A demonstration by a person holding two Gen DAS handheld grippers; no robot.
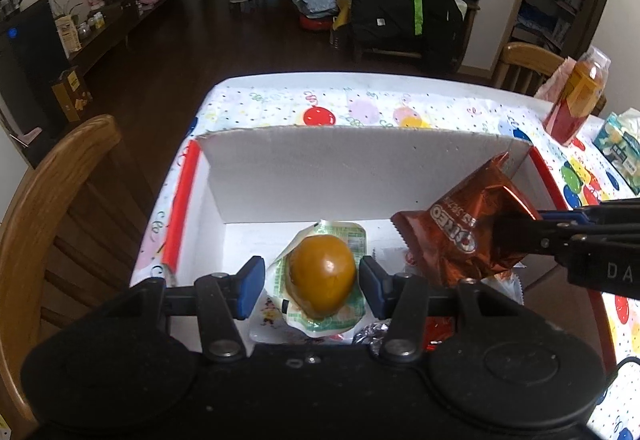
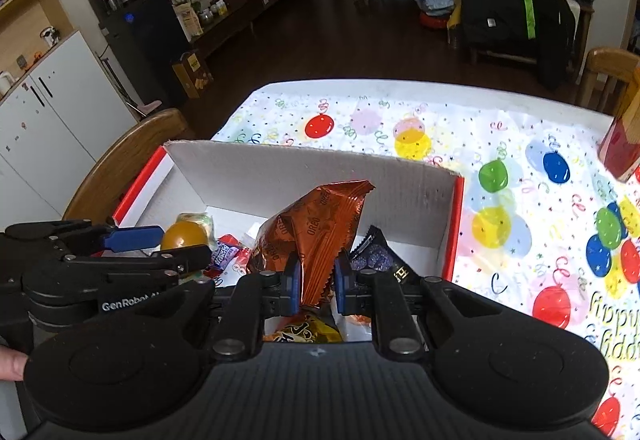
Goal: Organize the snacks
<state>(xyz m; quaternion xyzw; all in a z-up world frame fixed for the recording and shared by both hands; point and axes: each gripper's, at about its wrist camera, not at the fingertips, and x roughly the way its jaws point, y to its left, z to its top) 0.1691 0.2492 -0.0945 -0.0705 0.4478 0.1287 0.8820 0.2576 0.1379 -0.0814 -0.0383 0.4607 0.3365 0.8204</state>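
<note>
A white cardboard box (image 1: pixel 360 168) with red outer sides stands on the balloon-print table. My left gripper (image 1: pixel 312 280) is over the box's left half. Its blue pads (image 1: pixel 254 290) press both sides of an orange jelly cup (image 1: pixel 322 278), dome toward the camera. My right gripper (image 2: pixel 317 272) is shut on the lower edge of a copper Oreo bag (image 2: pixel 320 224), which stands upright over the box's middle. In the left wrist view, the right gripper (image 1: pixel 504 236) comes in from the right with the Oreo bag (image 1: pixel 460 236). The right wrist view shows the left gripper (image 2: pixel 180 244) beside the jelly cup (image 2: pixel 182 236).
Loose snacks lie in the box: a dark purple packet (image 2: pixel 380 256), a yellow-brown packet (image 2: pixel 308 332), small purple-red packets (image 2: pixel 226 252). A bottle of orange drink (image 1: pixel 576 96) and a tissue pack (image 1: pixel 620 148) stand at the table's right. A wooden chair (image 1: pixel 48 200) is left of the table.
</note>
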